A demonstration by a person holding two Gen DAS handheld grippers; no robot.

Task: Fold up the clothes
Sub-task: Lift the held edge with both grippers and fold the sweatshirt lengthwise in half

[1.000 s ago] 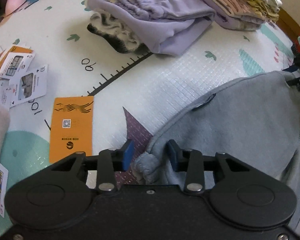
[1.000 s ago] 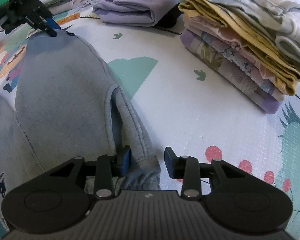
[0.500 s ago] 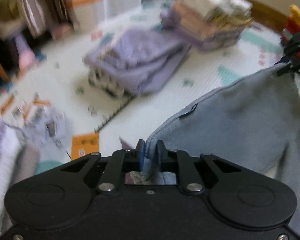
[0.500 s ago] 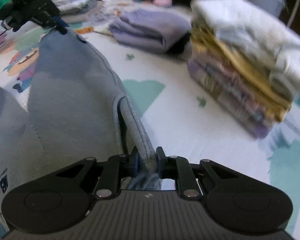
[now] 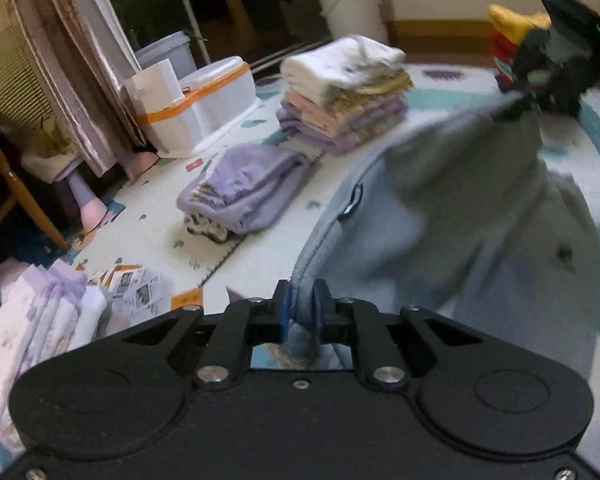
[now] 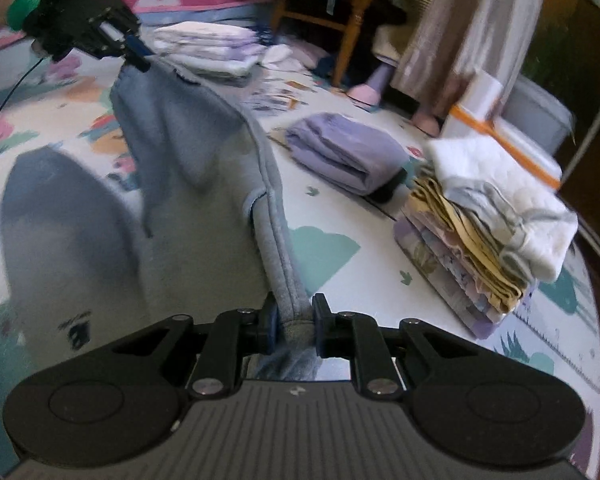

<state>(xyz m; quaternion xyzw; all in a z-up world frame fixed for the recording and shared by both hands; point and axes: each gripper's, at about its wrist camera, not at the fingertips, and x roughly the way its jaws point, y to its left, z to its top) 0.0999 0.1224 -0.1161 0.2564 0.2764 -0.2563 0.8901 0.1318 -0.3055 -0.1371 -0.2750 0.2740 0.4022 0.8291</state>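
We had the left gripper (image 5: 300,312) and right gripper (image 6: 294,326) both pinching the waistband of the grey sweatpants (image 6: 188,184), stretched between them above the play mat (image 6: 332,216), near the folded pile (image 6: 488,216).

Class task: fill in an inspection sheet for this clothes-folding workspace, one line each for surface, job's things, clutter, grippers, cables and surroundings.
Surface: pale patterned play mat.
Job's things: grey fleece sweatshirt, held up off the mat; tall stack of folded pastel clothes; folded lilac garment.
Clutter: scattered printed cards.
Grippers: left gripper and right gripper, jaws shut on the sweatshirt's hem.
Cables: thin black cable.
Surroundings: white storage box with orange band; beige curtain; wooden chair.
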